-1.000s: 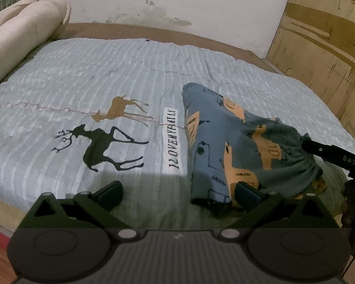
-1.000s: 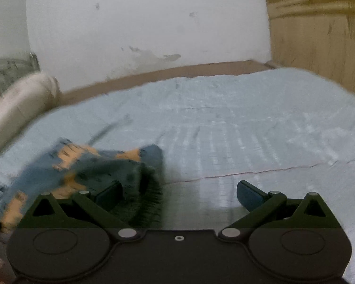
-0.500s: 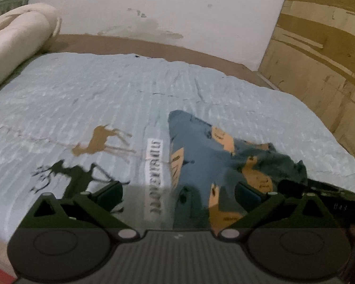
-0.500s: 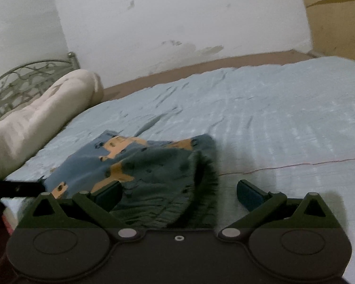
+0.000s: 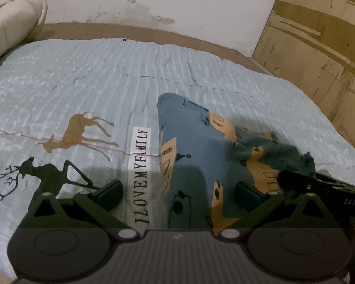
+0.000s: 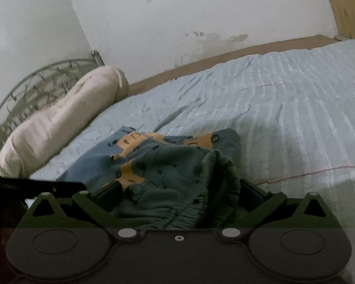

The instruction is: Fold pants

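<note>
- Although the pants [image 5: 201, 156] already lie doubled lengthwise into one narrow strip on the bed [image 5: 82, 82], the fold is only partly made: the leg end is flat toward 12 o'clock in the left wrist view, while the gathered waistband end is bunched in a loose heap toward 4 o'clock.
- What is left, as I judge it, is to smooth that waist end and bring one end over the other (a crosswise fold or two), then press the stack flat.
- The left gripper [image 5: 178, 189] has its jaws spread wide, released; the near hem of the pants lies in the gap between them, the right finger over cloth and the left finger over the quilt's lettered strip [image 5: 142, 172]. Whether either finger touches the fabric I cannot tell.
- The right gripper [image 6: 178, 190] also stands with jaws wide apart, clenched on nothing; the elastic waistband mound sits between the fingers and swells up against them at 6 o'clock of that view.
- A rolled cream blanket [image 6: 59, 118] lies well apart at 10 o'clock.
</note>
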Demonstrator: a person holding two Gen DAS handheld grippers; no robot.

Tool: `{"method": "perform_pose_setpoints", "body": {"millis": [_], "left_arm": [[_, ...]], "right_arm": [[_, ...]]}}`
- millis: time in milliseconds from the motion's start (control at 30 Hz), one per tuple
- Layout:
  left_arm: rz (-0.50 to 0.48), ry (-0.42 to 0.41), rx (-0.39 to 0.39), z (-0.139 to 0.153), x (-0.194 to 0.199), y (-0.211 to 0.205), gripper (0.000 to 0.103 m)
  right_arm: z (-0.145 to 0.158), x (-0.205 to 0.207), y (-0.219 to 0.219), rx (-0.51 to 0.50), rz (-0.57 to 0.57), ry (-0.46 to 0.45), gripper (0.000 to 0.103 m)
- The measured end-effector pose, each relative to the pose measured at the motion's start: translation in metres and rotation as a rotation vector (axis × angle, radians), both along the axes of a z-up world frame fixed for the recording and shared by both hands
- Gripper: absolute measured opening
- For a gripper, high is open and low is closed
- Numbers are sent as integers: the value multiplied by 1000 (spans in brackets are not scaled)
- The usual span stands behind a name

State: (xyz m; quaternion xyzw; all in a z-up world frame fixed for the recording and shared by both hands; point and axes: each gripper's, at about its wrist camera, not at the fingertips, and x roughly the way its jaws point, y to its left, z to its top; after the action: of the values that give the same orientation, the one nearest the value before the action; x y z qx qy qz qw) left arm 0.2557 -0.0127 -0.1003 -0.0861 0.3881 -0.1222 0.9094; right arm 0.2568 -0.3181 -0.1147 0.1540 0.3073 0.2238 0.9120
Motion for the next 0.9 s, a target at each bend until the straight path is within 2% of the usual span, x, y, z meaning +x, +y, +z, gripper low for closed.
{"method": "perform_pose_setpoints", "body": {"millis": [600,767,900], "left_arm": [[-14,-4,-3,-3,-4,1,102],[-11,30,-63,3,-3,11,102],[-16,43,-119,9,-1,16,102]], "right_arm": [[-5,-4,-4,24,-2,-37,102],[-1,-1,-7,52,3,-6,102],[5,1,-13,138,-7,24,102]]}}
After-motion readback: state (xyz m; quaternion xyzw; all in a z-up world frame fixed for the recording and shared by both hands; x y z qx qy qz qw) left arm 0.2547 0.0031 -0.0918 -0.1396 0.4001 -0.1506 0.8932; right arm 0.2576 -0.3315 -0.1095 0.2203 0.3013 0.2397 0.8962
